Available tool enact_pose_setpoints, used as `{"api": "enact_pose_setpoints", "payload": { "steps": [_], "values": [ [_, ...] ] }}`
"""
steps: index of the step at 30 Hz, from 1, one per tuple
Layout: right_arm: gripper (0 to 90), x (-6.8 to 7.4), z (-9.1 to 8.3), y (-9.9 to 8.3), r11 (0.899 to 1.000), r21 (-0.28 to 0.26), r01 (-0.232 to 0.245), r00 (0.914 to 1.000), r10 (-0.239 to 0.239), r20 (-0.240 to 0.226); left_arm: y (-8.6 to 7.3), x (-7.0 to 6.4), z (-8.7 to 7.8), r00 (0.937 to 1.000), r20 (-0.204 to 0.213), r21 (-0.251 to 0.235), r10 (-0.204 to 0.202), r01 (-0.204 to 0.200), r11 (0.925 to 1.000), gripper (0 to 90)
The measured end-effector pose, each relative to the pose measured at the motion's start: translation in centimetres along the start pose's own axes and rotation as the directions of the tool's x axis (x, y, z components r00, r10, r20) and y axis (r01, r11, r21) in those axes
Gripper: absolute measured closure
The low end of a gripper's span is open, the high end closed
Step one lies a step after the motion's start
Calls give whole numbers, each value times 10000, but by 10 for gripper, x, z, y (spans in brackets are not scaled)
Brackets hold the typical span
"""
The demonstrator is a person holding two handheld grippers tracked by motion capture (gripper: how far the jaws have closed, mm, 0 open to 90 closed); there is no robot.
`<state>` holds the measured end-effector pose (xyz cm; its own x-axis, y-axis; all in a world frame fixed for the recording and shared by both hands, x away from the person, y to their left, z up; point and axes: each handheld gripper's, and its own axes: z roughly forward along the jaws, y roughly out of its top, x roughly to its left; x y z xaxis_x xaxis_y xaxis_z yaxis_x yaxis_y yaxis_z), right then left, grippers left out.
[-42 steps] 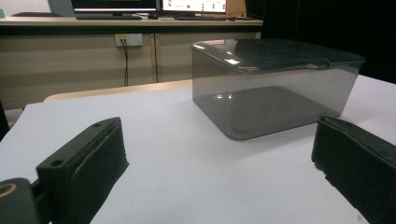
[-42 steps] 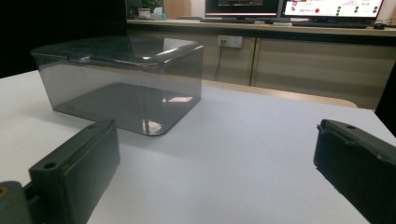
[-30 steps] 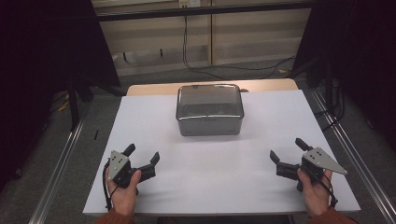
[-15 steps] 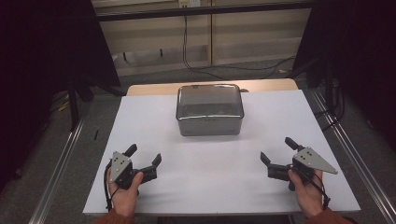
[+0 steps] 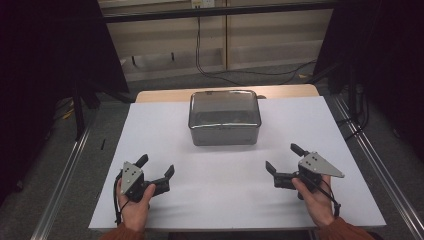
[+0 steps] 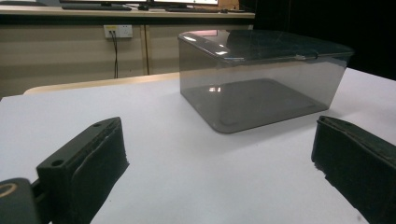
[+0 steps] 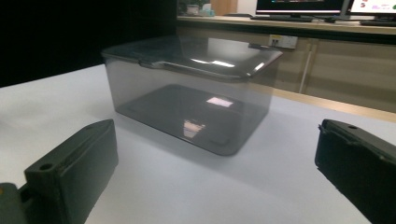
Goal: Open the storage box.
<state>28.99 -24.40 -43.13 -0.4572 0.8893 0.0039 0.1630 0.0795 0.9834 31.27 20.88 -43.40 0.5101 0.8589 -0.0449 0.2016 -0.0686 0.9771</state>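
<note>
Down at the near edge of the white table (image 5: 165,135), the left gripper (image 5: 156,168) sits low in the person's hand, jaws spread wide with nothing between them, aimed up and a touch rightward across the sheet. Over on the other side, the right gripper (image 5: 284,159) is held the same way, jaws parted and empty, angled in toward the middle, grey plate on top. Between the two, bare white surface. Farther out, centred toward the far edge, there's the smoky translucent box (image 5: 224,117), lid on, standing flat and well apart from both tools. The left gripper view looks between its own black jaws at the box (image 6: 261,77); the right gripper view frames it (image 7: 191,91) likewise. Beyond the table, a wall with trailing cables (image 5: 200,60).
</note>
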Motion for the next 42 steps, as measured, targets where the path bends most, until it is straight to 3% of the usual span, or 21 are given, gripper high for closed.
{"api": "enact_pose_setpoints", "payload": {
  "steps": [9,20,26,31,33,39,42],
  "values": [
    [0,13,20,8,10000,-2,74,9985,-74,-542,0,0,0,10000,46,0,-41,41,10000,29],
    [0,22,40,22,9996,-211,187,9973,-201,-702,0,1,0,10000,80,46,-40,40,10000,29],
    [0,27,53,30,9985,-281,475,9951,-497,-856,0,2,0,9999,77,51,-70,70,10000,29],
    [17,29,64,34,9951,-178,969,9884,-983,-1155,-1,2,1,9999,131,69,-83,82,9999,29],
    [17,31,68,35,9909,-111,1340,9847,-1344,-1108,-1,2,2,9998,171,64,-97,96,9999,29],
    [23,34,79,42,9861,-143,1658,9807,-1664,-1026,-1,3,1,9999,138,61,-52,51,10000,29],
    [35,36,83,46,9786,-167,2051,9734,-2057,-1007,-1,3,1,9999,114,81,-28,27,10000,29]
  ]
}}
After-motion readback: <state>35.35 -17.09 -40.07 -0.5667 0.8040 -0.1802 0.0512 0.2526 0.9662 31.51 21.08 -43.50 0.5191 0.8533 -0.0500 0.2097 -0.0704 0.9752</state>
